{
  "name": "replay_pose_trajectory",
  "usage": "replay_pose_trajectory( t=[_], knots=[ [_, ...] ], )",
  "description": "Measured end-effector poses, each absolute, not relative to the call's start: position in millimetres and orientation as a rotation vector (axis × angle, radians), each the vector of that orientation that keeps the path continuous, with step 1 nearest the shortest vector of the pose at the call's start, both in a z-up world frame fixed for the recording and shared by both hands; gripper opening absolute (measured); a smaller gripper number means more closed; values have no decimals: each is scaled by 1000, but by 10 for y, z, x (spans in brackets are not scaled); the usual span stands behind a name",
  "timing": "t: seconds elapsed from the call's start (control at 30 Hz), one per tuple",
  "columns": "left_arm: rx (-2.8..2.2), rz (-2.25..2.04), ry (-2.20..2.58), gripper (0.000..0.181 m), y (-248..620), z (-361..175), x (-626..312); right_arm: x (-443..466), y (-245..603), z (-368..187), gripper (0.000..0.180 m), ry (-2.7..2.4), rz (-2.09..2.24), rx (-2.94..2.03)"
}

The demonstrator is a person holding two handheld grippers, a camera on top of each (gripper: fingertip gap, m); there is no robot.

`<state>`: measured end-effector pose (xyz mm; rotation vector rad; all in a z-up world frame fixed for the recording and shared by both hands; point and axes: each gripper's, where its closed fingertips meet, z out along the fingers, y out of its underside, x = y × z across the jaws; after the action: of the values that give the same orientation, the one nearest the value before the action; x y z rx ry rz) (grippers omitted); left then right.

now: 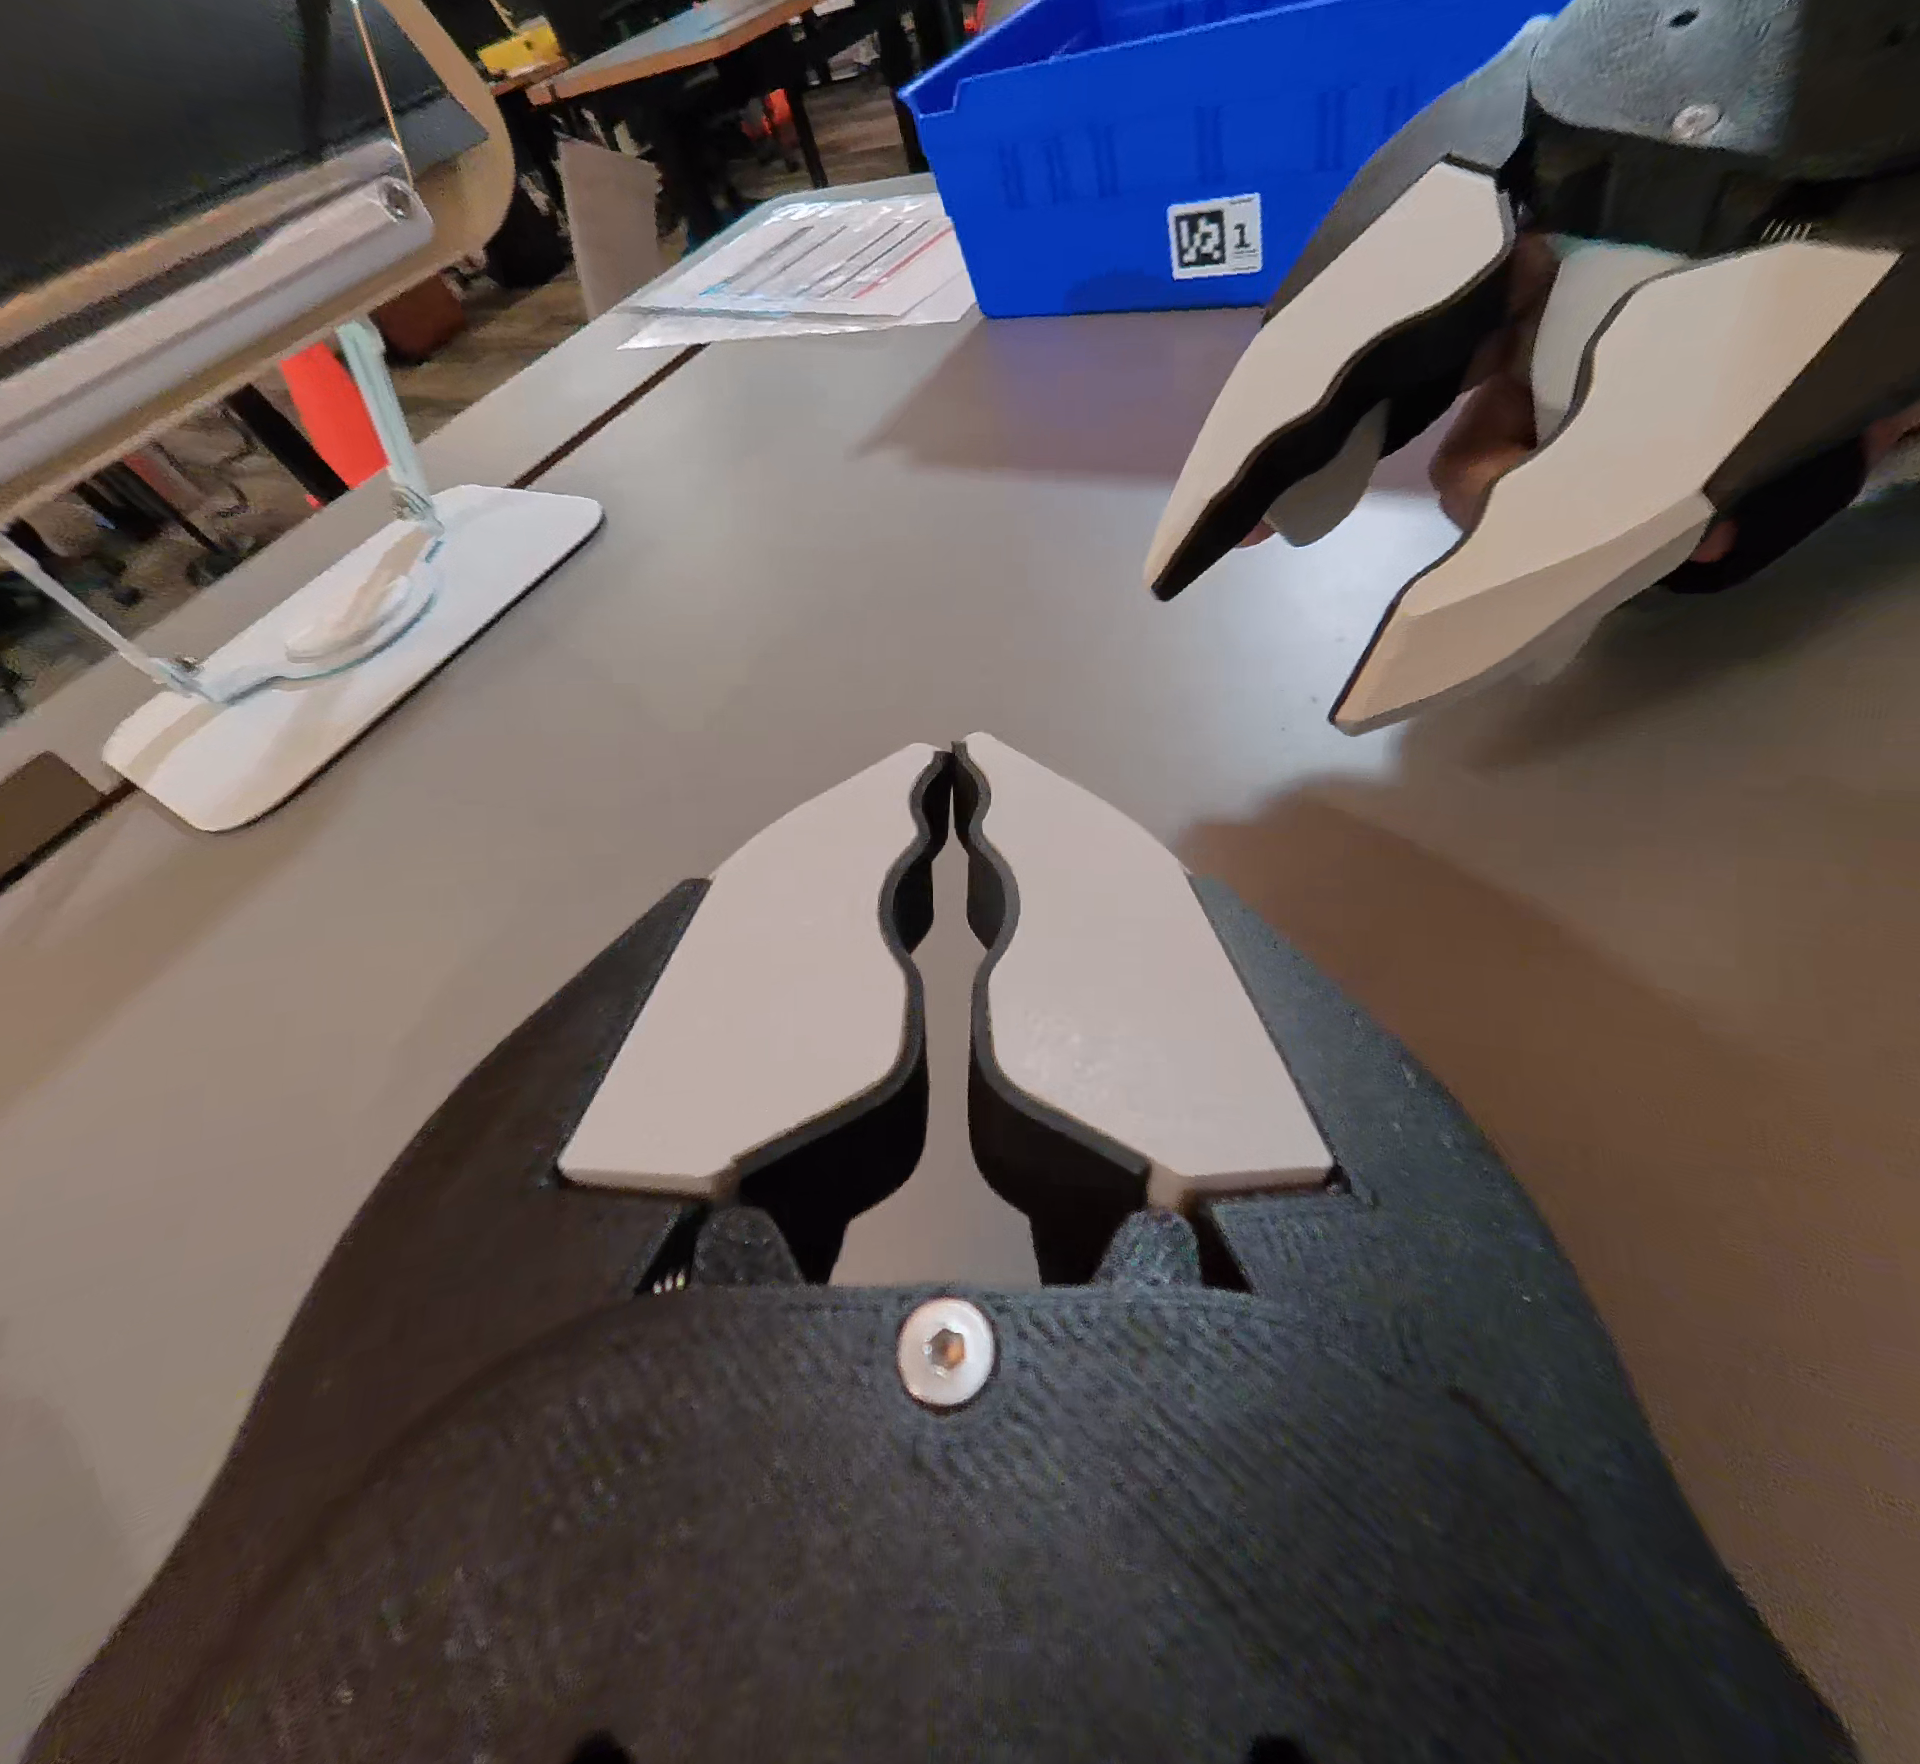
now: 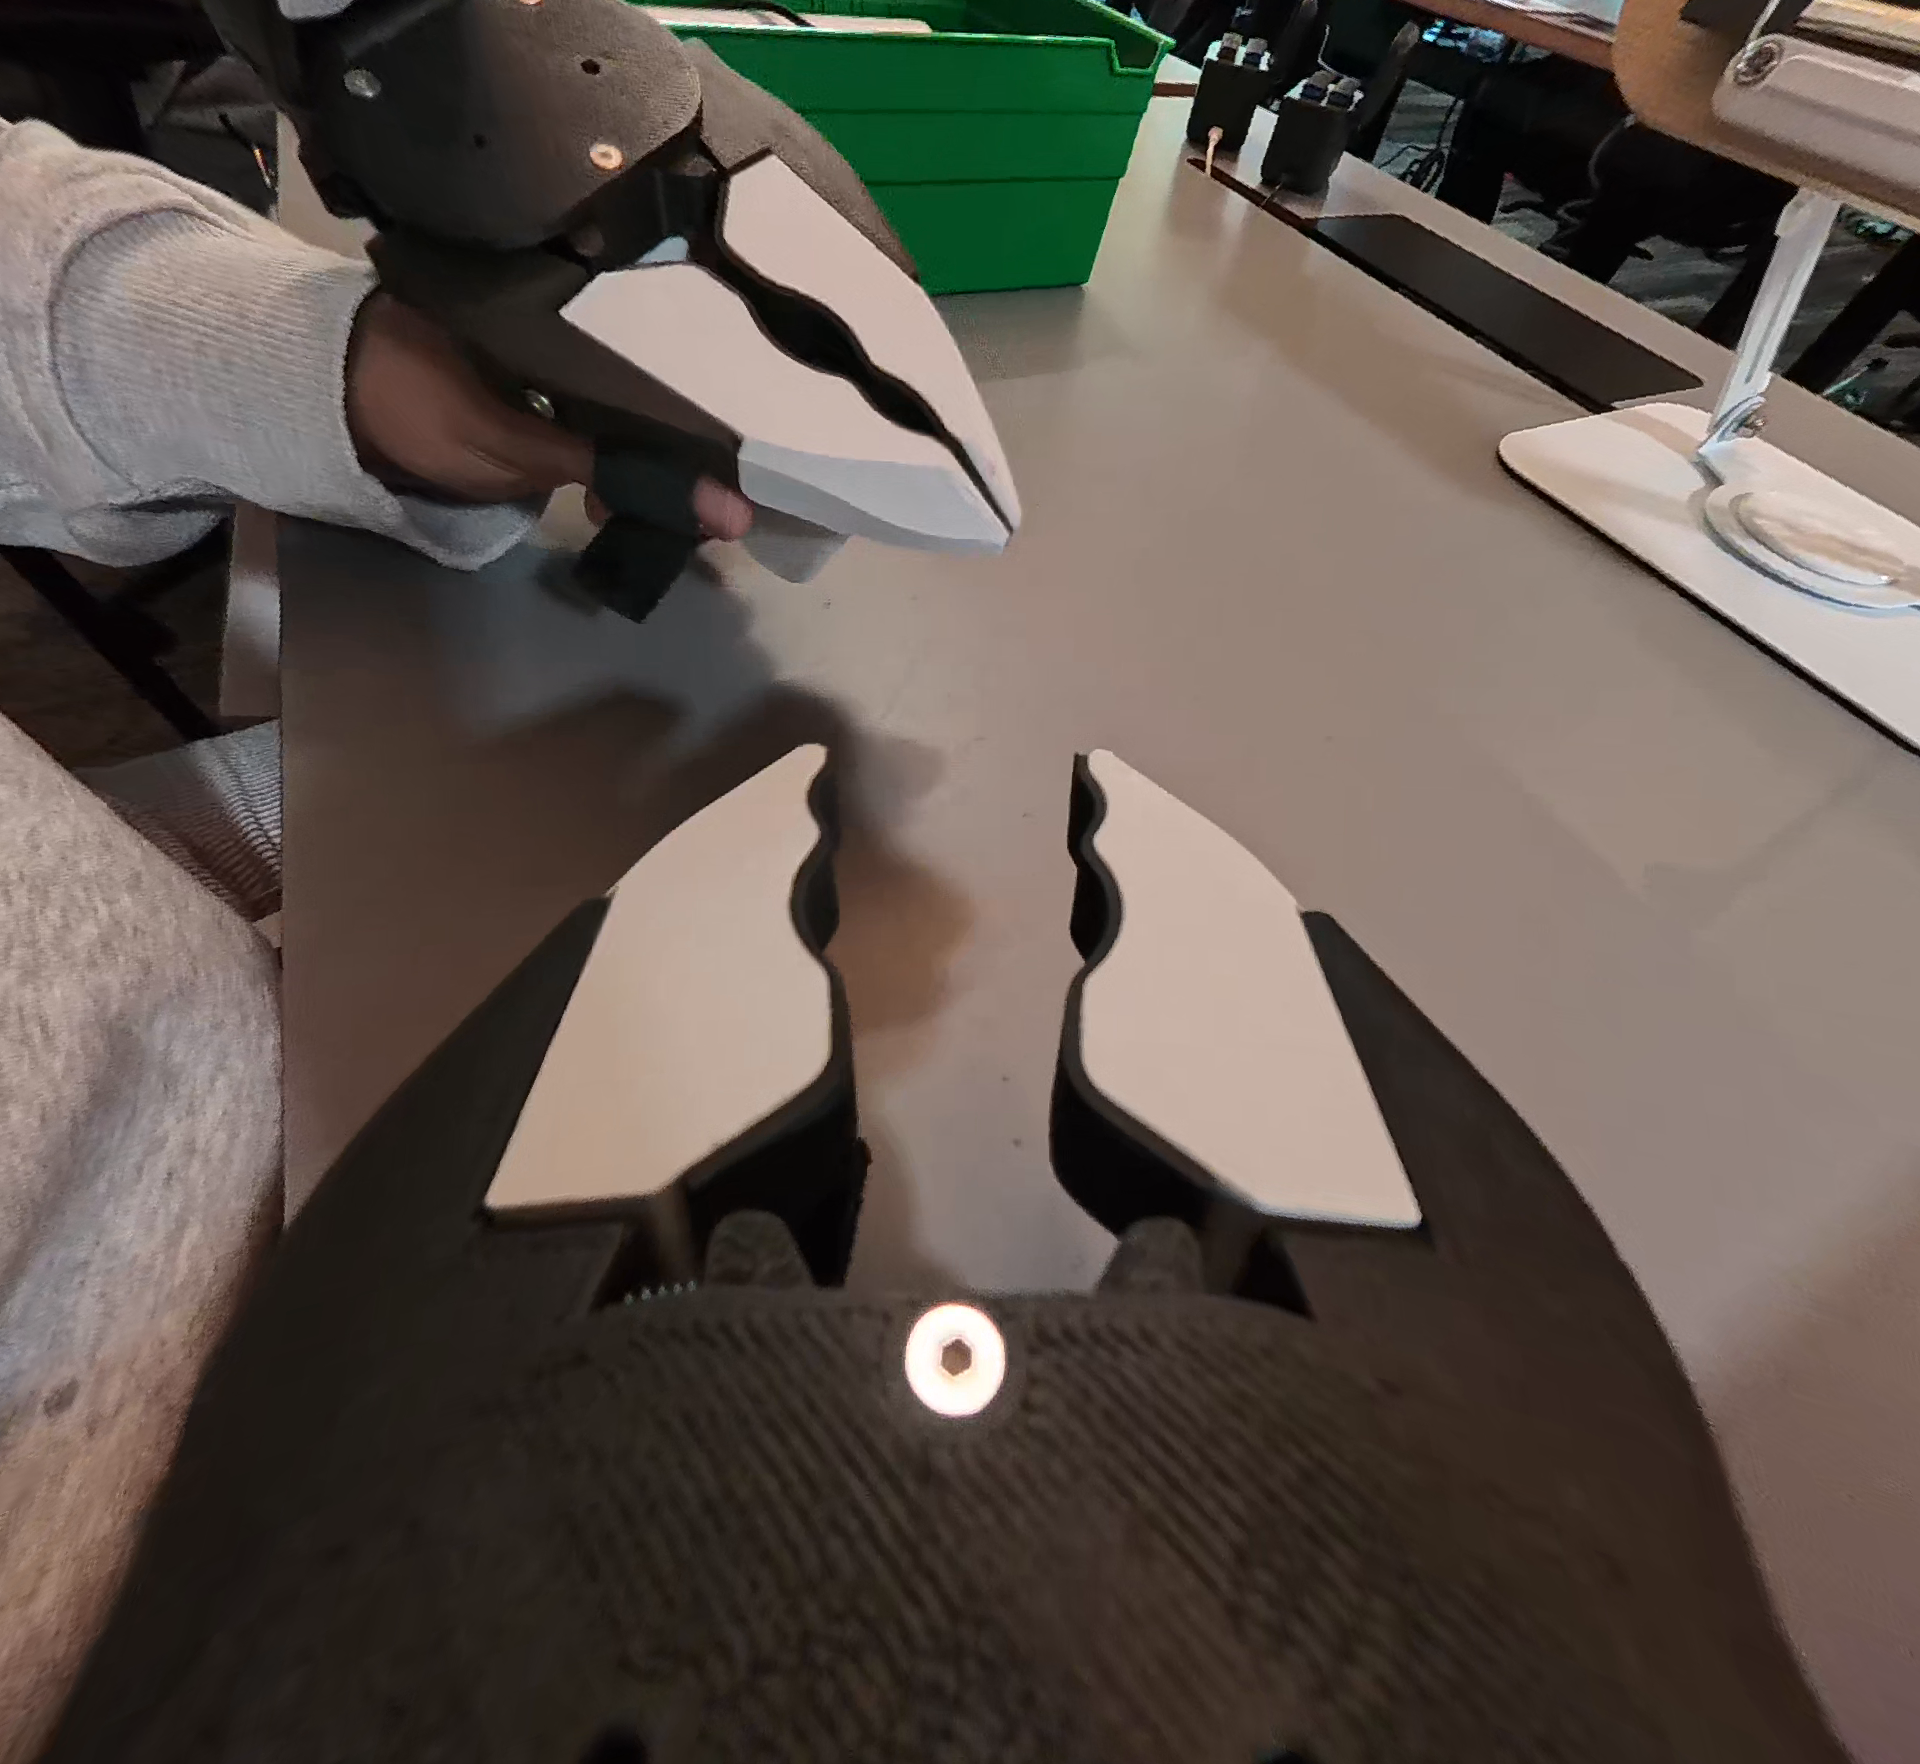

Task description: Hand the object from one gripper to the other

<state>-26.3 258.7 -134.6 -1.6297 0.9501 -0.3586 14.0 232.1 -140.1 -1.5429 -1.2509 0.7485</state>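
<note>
No object to hand over shows in either view. My left gripper [image 1: 954, 750] is shut and empty, its white fingertips touching, low over the grey table [image 1: 831, 571]. It also shows in the right wrist view [image 2: 1003, 509] at the upper left, held by a hand in a grey sleeve. My right gripper [image 2: 951, 758] is open and empty, with bare table between its fingers. It shows in the left wrist view [image 1: 1247, 654] at the right, open, a little above the table and apart from the left gripper.
A blue bin [image 1: 1195, 156] stands at the back of the left wrist view, papers [image 1: 821, 270] beside it. A green bin [image 2: 935, 114] stands behind the left gripper. A white monitor stand [image 1: 343, 644] sits at the left; it also shows in the right wrist view [image 2: 1714, 561]. My right fingertips sit around 6 cm from my left ones.
</note>
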Motion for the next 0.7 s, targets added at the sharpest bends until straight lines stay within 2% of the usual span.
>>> replay_pose_trajectory(
  t=[0.03,0.2,0.33,0.5,0.6,0.7],
  knots=[
    [-1639,-389,934,0,2581,-1327,-257,147,2333,-1393,40,-1239,750,-1545],
    [-1609,-408,843,0,2615,-1101,-366,186,2366,-1331,0,-1185,777,-1537],
    [-1540,-208,739,0,2779,-590,-891,200,2387,-1316,0,-1165,785,-1542],
    [-1517,-103,415,3,2828,253,-2199,174,2368,-1359,4,-1198,760,-1547],
    [-1588,18,235,6,2800,286,-3022,155,2347,-1385,4,-1225,740,-1544],
    [-1660,217,159,4,2783,77,-3608,147,2339,-1398,5,-1236,728,-1542]
  ],
)
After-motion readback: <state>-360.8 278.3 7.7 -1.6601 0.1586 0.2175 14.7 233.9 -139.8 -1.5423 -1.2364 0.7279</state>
